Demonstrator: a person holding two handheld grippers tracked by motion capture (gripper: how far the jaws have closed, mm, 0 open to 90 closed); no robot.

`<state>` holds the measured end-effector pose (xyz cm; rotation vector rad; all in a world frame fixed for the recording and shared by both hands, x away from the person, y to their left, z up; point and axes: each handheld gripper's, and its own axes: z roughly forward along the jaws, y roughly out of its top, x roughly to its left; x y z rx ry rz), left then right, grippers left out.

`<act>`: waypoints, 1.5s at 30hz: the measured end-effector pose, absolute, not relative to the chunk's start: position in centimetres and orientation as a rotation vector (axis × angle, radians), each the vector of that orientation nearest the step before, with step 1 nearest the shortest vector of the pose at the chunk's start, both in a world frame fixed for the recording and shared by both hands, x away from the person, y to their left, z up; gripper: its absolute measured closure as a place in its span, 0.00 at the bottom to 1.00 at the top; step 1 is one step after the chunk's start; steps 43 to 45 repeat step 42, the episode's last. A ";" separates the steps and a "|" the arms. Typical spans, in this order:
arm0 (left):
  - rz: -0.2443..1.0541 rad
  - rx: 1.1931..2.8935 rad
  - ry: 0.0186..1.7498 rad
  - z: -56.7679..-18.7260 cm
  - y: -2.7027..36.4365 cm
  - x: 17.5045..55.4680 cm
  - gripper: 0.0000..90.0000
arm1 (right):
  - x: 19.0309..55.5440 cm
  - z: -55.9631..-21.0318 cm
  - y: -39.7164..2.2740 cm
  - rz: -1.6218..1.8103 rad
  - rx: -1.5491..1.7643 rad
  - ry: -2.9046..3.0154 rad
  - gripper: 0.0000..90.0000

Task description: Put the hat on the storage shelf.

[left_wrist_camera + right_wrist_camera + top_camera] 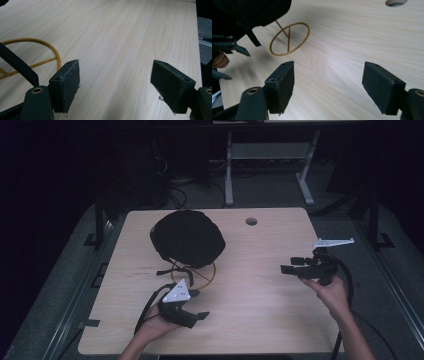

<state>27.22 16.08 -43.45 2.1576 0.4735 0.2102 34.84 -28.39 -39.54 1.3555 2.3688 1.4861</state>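
One pale wood-grain bench (260, 320), with one round cable hole (251, 221) near its far edge. One black cap (187, 237), soft fabric, rested dome-up on the far left part of the bench, perched on one yellow wire stand (206, 275) whose ring base lay flat below it, near the left hand-held gripper. One black strap (172, 270) trailed from the cap's near rim. Judged light and floppy, likely to crumple under a pinch; stand judged thin, stiff and easily tipped. Best taken by the rim or the strap, not the crown, perhaps with the stand steadied.

Two hand-held grippers, one per hand. Left hand-held gripper (197, 304) low over the bench just in front of the stand, jaws wide apart, nothing between them. Right hand-held gripper (290, 265) well apart at the right, pointed toward the cap, jaws likewise spread and empty.
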 end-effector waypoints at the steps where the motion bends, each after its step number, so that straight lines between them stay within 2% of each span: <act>1: 0.212 2.157 0.477 -43.5 16.1 27.2 0.25 | 34.7 -39.6 -28.5 1.483 1.359 2.368 0.28; 33: 0.209 2.159 0.490 -43.5 16.1 27.3 0.24 | 28.2 -44.2 -29.4 1.454 1.355 2.394 0.27; 42: 0.203 2.167 0.480 -43.6 15.8 27.3 0.23 | 25.2 -45.4 -28.7 1.457 1.338 2.392 0.23; 45: 0.203 2.167 0.480 -43.6 15.8 27.3 0.23 | 25.2 -45.4 -28.7 1.457 1.338 2.392 0.23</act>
